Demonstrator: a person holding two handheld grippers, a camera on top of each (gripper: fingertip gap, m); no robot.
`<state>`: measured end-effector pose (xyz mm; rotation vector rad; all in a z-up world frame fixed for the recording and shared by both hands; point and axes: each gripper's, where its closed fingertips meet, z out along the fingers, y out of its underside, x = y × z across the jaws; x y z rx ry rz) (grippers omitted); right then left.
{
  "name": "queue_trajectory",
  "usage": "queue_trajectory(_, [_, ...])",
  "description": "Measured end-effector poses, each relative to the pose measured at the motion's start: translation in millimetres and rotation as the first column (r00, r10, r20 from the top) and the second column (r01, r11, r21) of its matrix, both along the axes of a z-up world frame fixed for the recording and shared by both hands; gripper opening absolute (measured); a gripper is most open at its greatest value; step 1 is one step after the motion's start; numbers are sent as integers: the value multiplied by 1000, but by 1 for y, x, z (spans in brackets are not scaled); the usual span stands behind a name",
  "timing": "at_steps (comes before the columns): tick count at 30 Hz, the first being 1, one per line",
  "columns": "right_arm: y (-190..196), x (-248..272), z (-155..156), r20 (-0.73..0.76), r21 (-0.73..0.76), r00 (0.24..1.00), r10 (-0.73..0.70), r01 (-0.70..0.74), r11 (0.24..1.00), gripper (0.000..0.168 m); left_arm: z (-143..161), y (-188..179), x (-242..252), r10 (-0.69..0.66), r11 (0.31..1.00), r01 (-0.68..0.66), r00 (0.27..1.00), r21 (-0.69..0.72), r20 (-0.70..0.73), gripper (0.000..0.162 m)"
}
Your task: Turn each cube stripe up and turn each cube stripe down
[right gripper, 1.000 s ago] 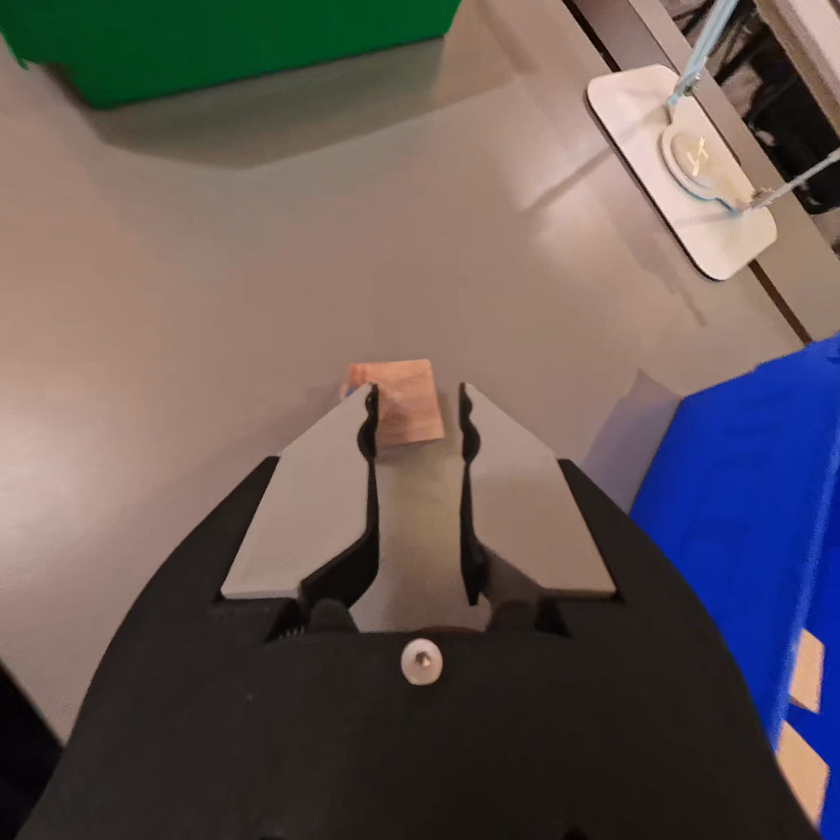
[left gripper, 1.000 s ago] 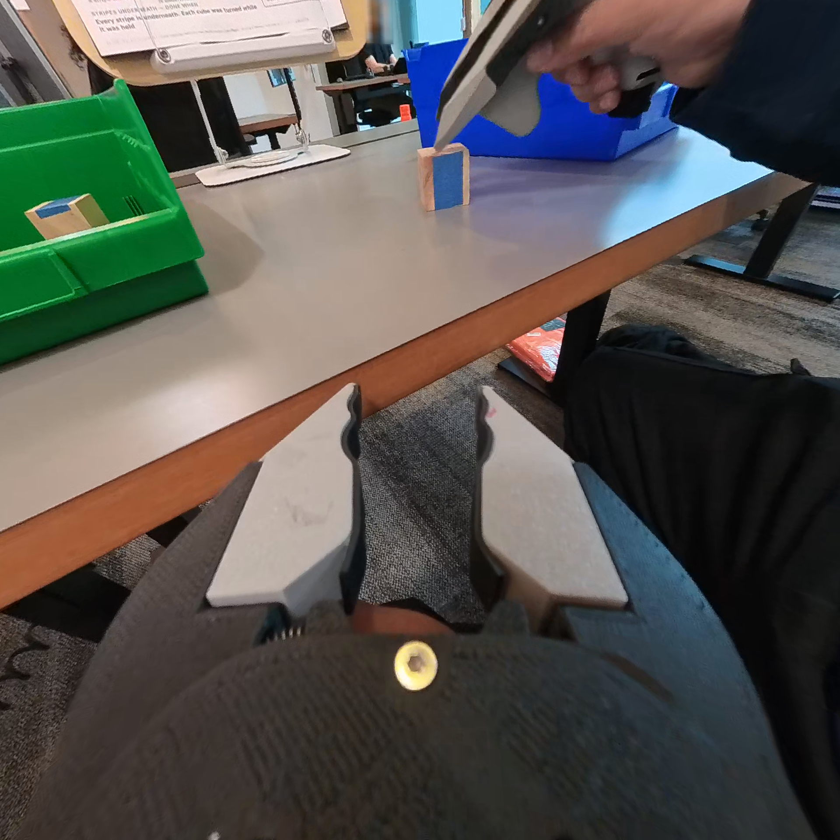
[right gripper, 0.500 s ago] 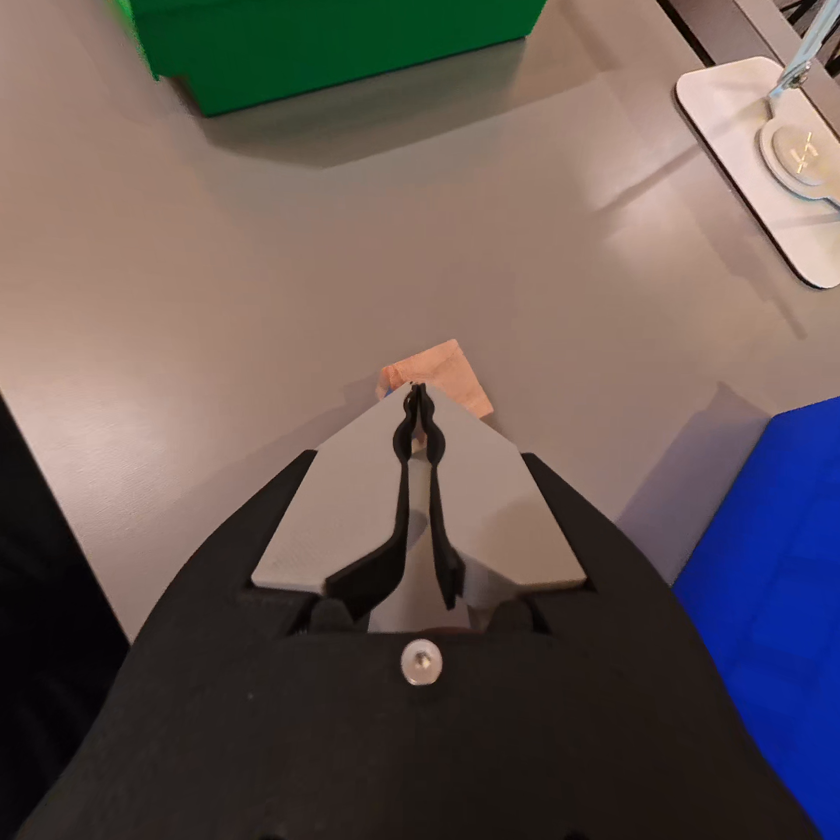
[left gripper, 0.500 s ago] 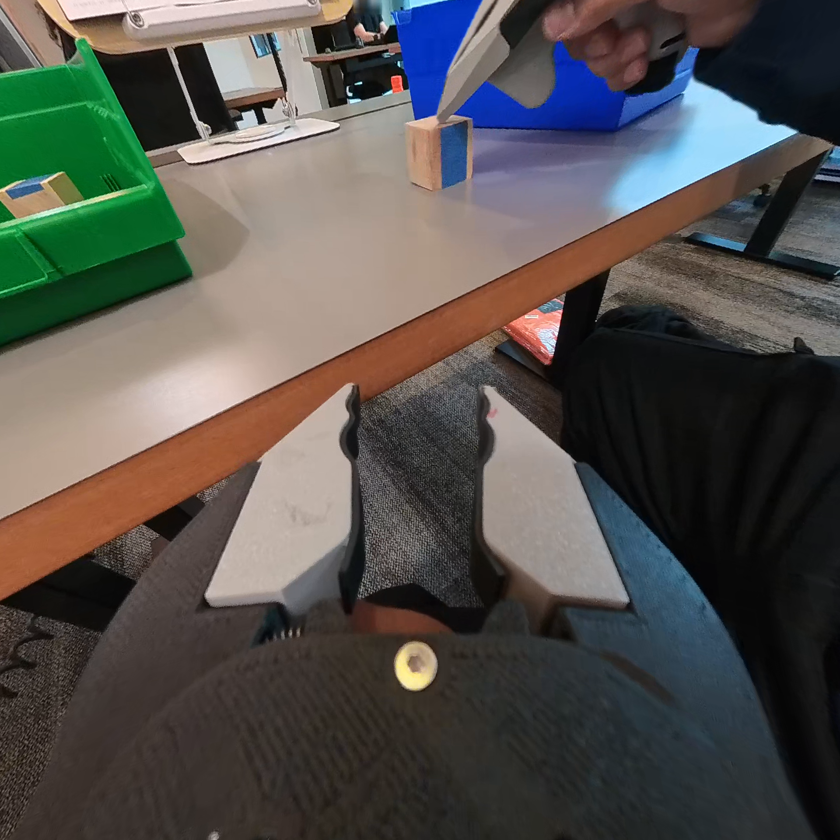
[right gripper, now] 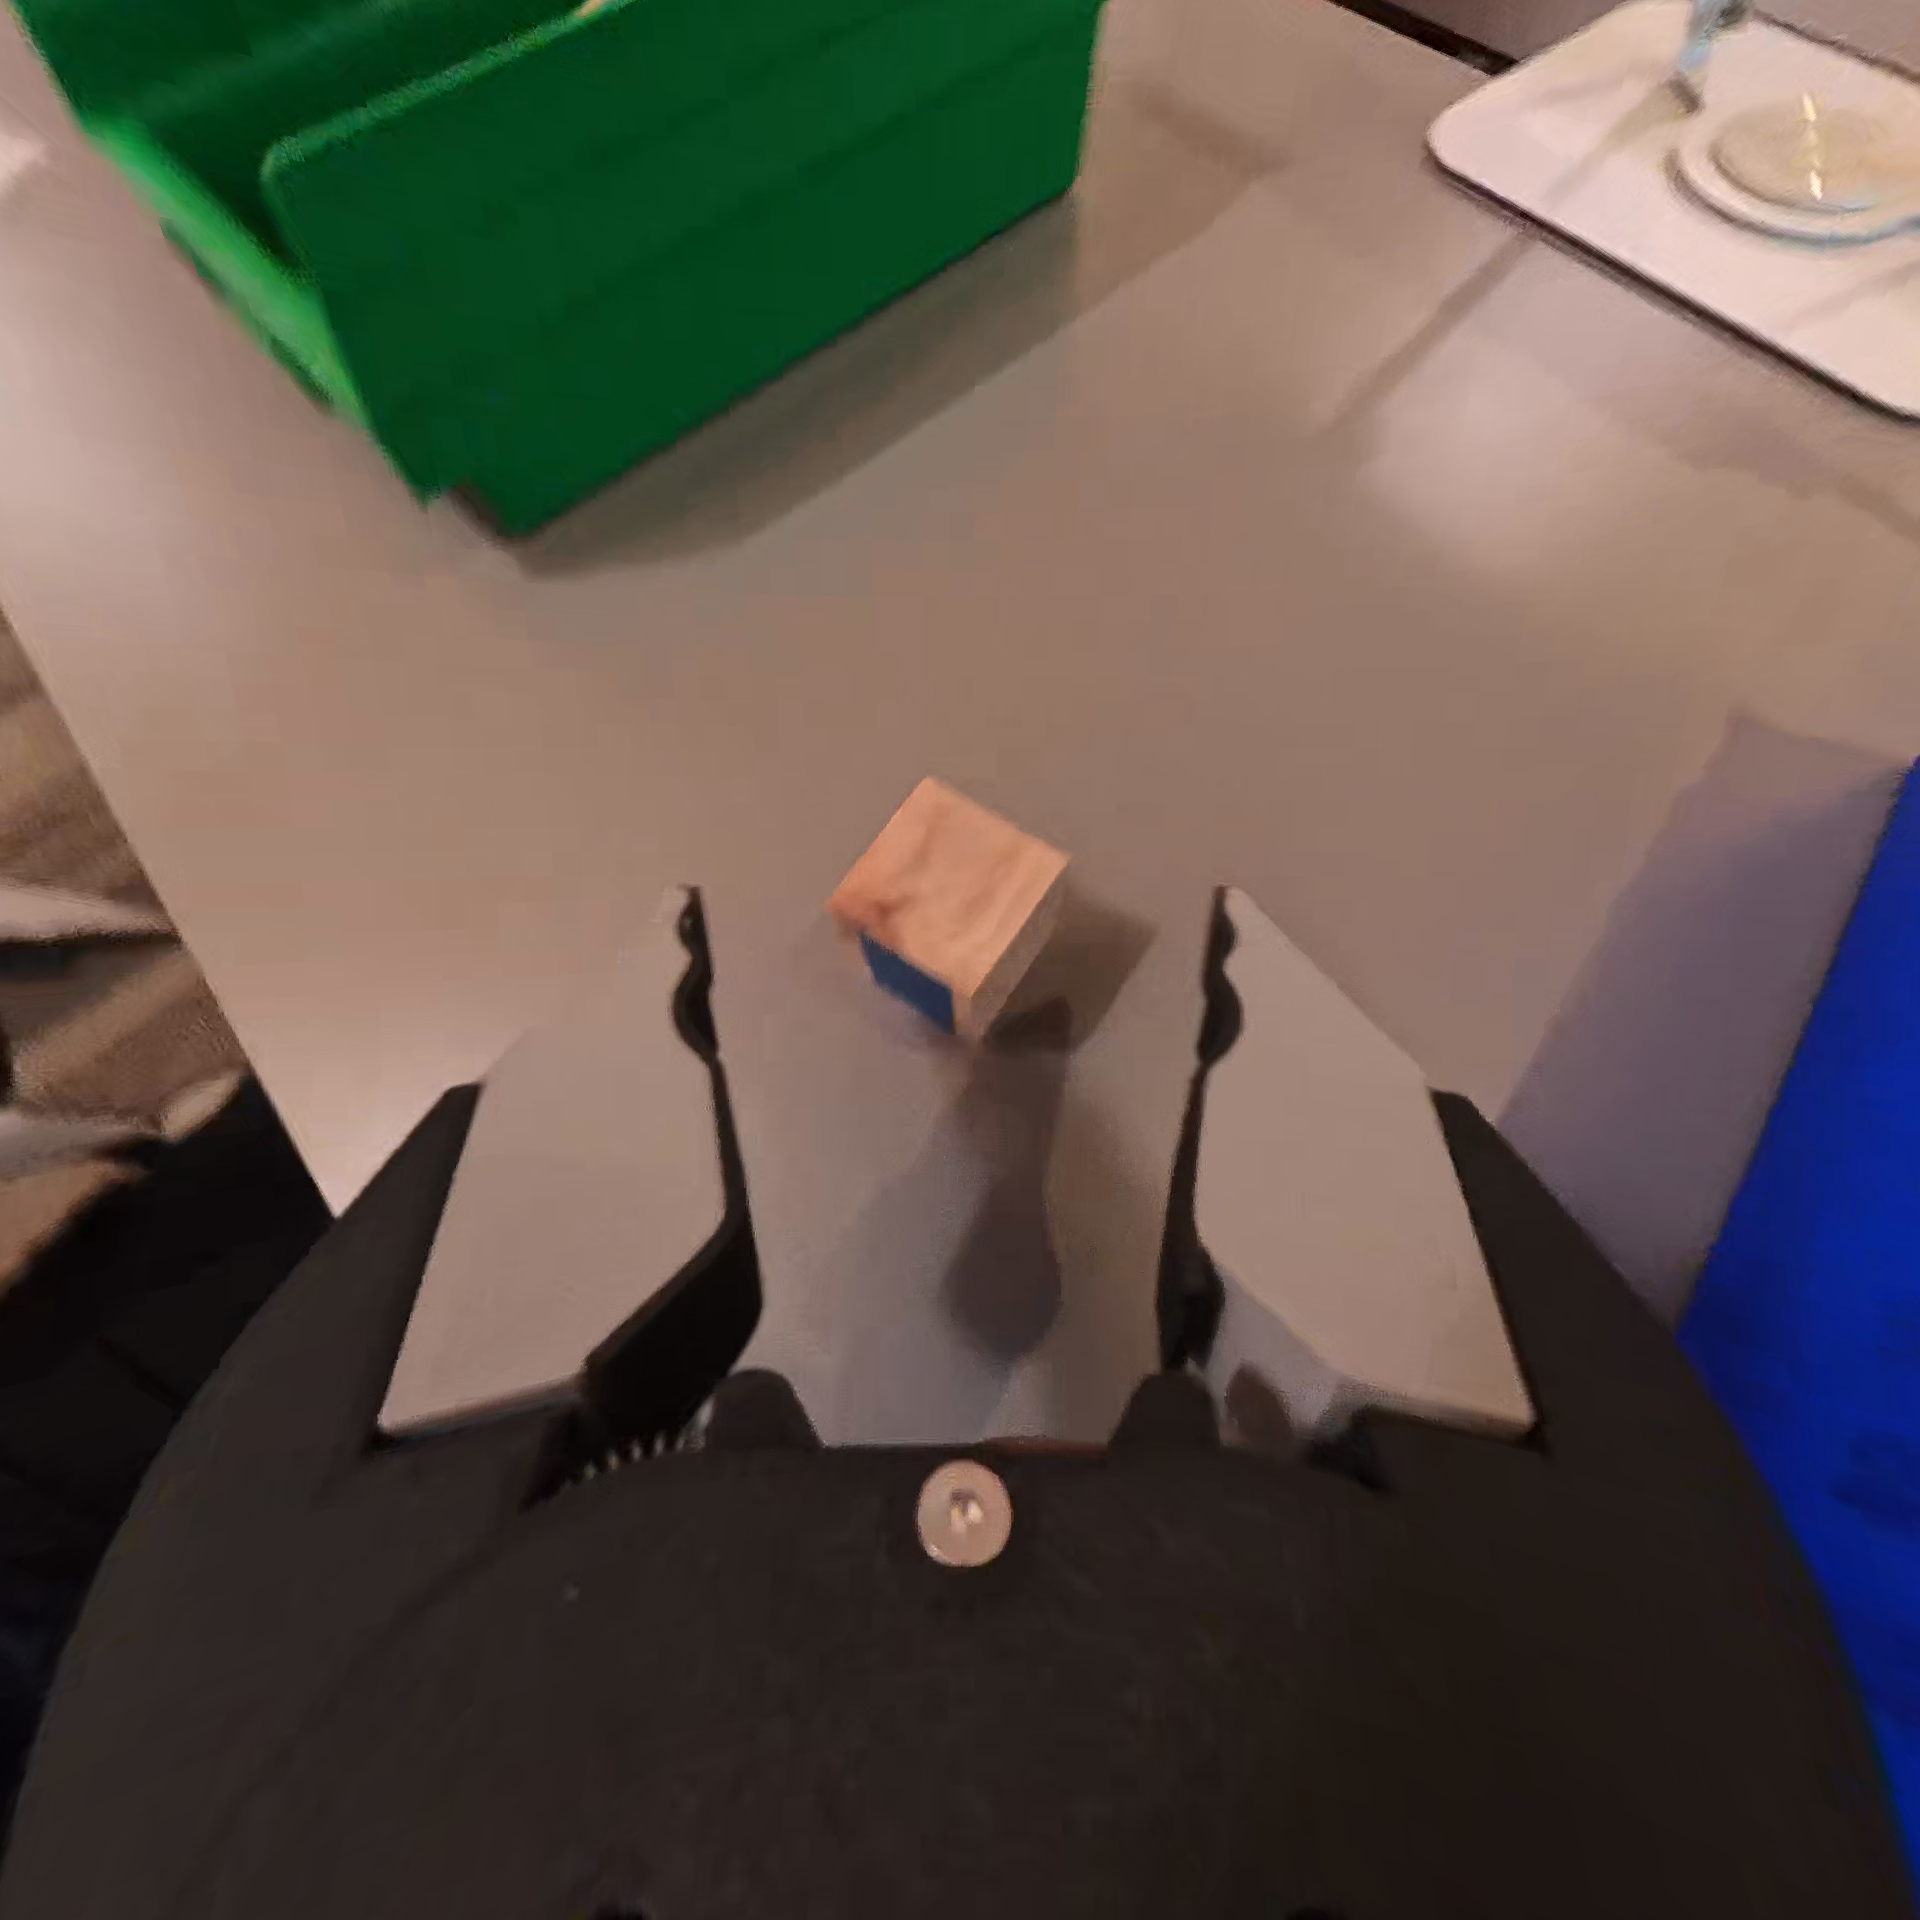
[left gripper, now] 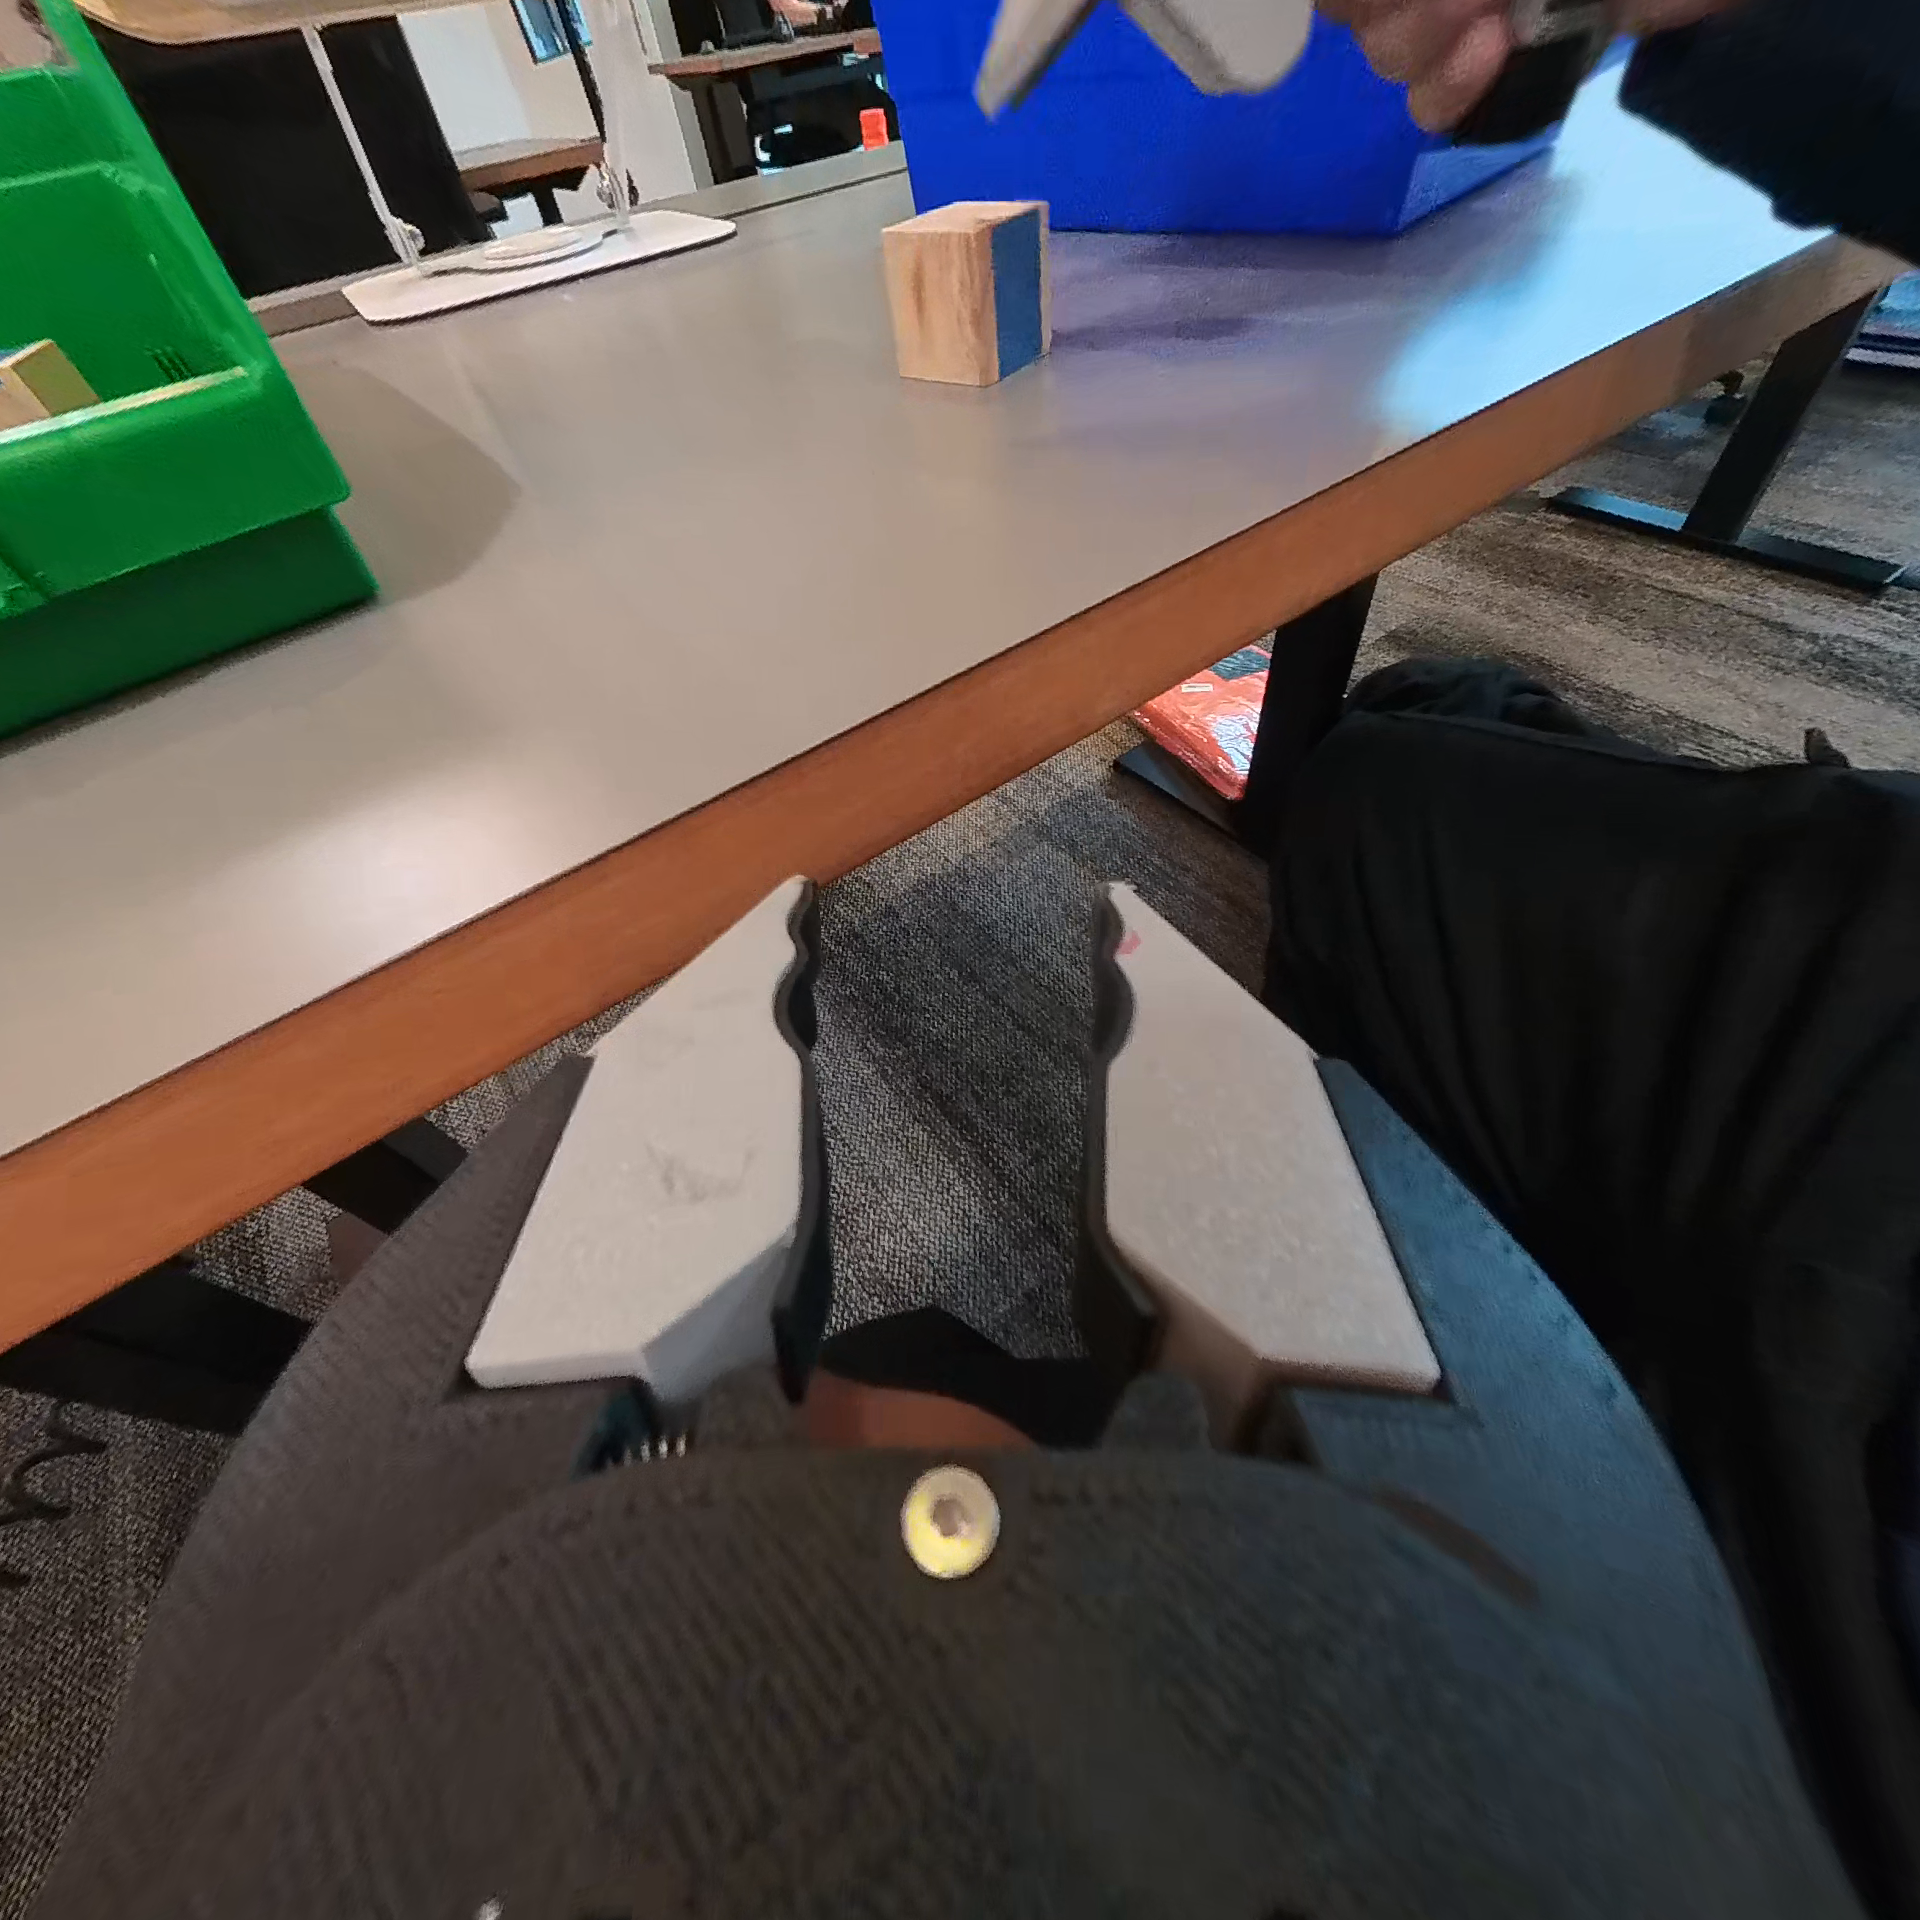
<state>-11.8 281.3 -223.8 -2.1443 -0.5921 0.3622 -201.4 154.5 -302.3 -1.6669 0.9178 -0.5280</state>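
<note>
A wooden cube (left gripper: 966,293) stands alone on the grey table (left gripper: 644,540), its blue stripe on a side face, its top bare wood. In the right wrist view the cube (right gripper: 951,920) lies below and between my fingers. My right gripper (right gripper: 951,914) is open and empty, raised above the cube; it shows blurred at the top of the left wrist view (left gripper: 1039,52). My left gripper (left gripper: 951,914) is open and empty, held below the table's front edge over the carpet. A second cube (left gripper: 42,382) with a blue stripe on top lies in the green bin (left gripper: 156,468).
A blue bin (left gripper: 1195,135) stands behind the cube at the back right, also at the right edge of the right wrist view (right gripper: 1829,1195). A white stand base (left gripper: 540,260) sits at the back. The person's dark-clothed leg (left gripper: 1610,987) is right of my left gripper.
My right gripper was shut with its tips on the cube half a second ago; it has opened wide and lifted away. The cube has turned on the table. The left gripper has barely moved.
</note>
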Motion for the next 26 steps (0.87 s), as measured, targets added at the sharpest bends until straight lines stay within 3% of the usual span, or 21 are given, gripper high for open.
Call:
queue_trajectory(1, [5,-1,1,-29,-39,999,-22,21,999,104,-1,0,1,-3,1000,3,1000,-2,-3,51])
queue_trajectory(2, [7,-6,0,-45,-92,999,-11,7,996,106,-2,-1,2,-5,1000,5,1000,-3,-7,51])
queue_trajectory(4, [13,-17,-2,-28,-147,999,17,-21,989,93,-4,-1,3,-10,1000,10,1000,-4,-18,51])
queue_trajectory(7, [34,-12,-15,121,-227,993,3,25,974,88,-6,-2,4,-15,1000,15,999,-9,-28,52])
queue_trajectory(9, [34,-16,-29,153,-368,987,51,9,930,88,-7,-3,3,-17,1000,17,999,-8,-32,52])
queue_trajectory(12, [27,-10,-51,250,-532,961,116,37,846,74,-5,-3,1,-13,1000,13,1000,-3,-28,52])
queue_trajectory(14, [20,-15,-54,248,-583,956,159,16,812,52,-3,-3,0,-12,1000,12,1000,-7,-18,52])
queue_trajectory(15, [18,-17,-53,245,-592,953,177,3,806,33,-3,-3,-1,-11,1000,11,1000,-11,-15,52])
queue_trajectory(19, [25,-26,-34,263,-461,942,209,-68,885,0,-2,-2,-3,-5,1000,5,1000,-11,-12,52])
queue_trajectory(22, [21,-31,-22,179,-334,965,192,-124,935,0,-2,-2,-3,-2,1000,2,1000,-10,-8,52])
queue_trajectory(25, [21,-21,-20,142,-267,981,129,-88,960,2,-4,-2,-2,-5,1000,5,1000,-19,-12,52])
queue_trajectory(26, [23,-19,-15,121,-251,988,96,-63,966,22,-5,-2,-1,-8,1000,8,1000,-21,-16,52])
